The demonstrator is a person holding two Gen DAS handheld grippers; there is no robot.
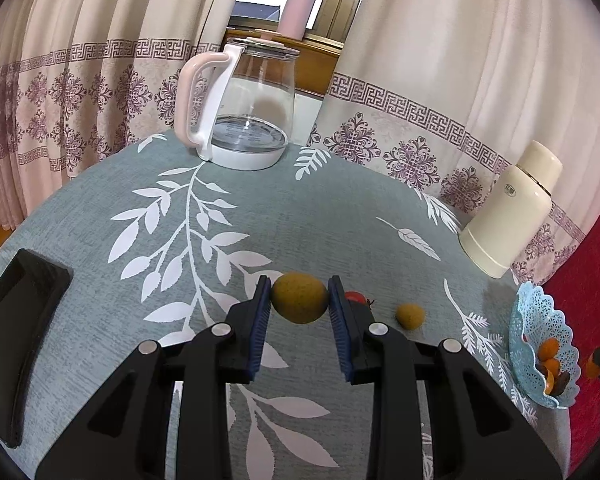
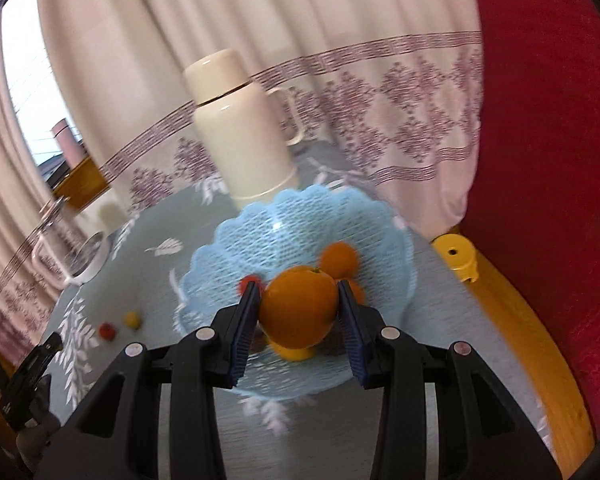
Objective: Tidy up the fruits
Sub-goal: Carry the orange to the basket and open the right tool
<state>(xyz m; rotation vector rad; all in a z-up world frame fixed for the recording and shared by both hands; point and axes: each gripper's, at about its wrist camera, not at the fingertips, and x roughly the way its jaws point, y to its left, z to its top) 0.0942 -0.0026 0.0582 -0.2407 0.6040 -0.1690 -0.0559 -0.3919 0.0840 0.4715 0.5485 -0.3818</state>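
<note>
My left gripper (image 1: pixel 299 300) is shut on a brown-green kiwi (image 1: pixel 299 298) just above the grey leaf-print tablecloth (image 1: pixel 300 216). A smaller kiwi (image 1: pixel 410 316) lies to its right, and a red fruit (image 1: pixel 354 296) peeks from behind the right finger. My right gripper (image 2: pixel 298 312) is shut on a large orange (image 2: pixel 299 306) held over the light-blue lattice fruit basket (image 2: pixel 284 232). The basket holds a small orange (image 2: pixel 340 258), a red fruit (image 2: pixel 250 282) and a yellow fruit (image 2: pixel 294 352). The basket also shows in the left wrist view (image 1: pixel 540 344).
A glass kettle with a pink handle (image 1: pixel 244 108) stands at the table's far edge. A cream thermos (image 1: pixel 512 208) stands far right, just behind the basket (image 2: pixel 240 128). A black tray (image 1: pixel 16 336) lies at left. A yellow stool (image 2: pixel 458 256) and red sofa (image 2: pixel 548 160) are beyond the table.
</note>
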